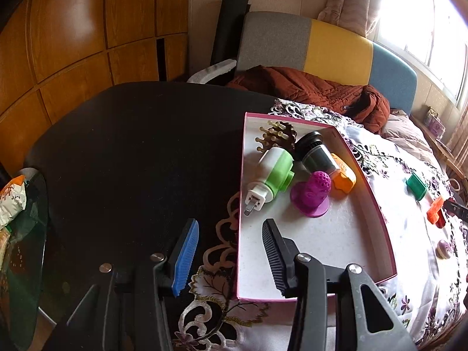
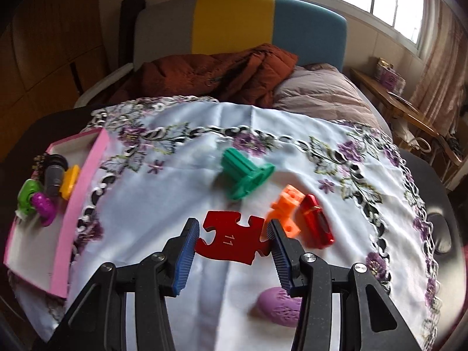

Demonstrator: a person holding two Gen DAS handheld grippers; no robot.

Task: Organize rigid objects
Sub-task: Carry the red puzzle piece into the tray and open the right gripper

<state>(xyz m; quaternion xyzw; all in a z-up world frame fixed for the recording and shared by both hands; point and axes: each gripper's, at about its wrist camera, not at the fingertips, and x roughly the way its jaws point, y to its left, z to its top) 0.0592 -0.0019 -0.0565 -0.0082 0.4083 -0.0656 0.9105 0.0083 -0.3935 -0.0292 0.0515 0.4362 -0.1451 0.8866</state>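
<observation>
Box: one pink-walled box with a white floor lies on the flowered cloth, at 9 o'clock in the right wrist view and at centre-right in the left wrist view.
Box contents: five things crowd its far end, namely one brown pronged piece at the far corner, one dark cylinder lying on its side, one white and green plug-like piece, one purple knobbed piece and one orange piece against the right wall. The near half of the floor is bare.
Loose on the cloth: one green flanged piece at 12 o'clock from the right tool, one orange block and one red clip-like piece side by side at 2 o'clock, one purple oval piece under the tool.
Right tool: the right tool is closed on one red puzzle piece marked 11, both pads pressing its edges, held above the cloth.
Left tool: the left tool stands open and holds nothing; its right finger is over the box floor, its left finger over the dark tabletop.
Tabletop: the cloth covers its right part only.
</observation>
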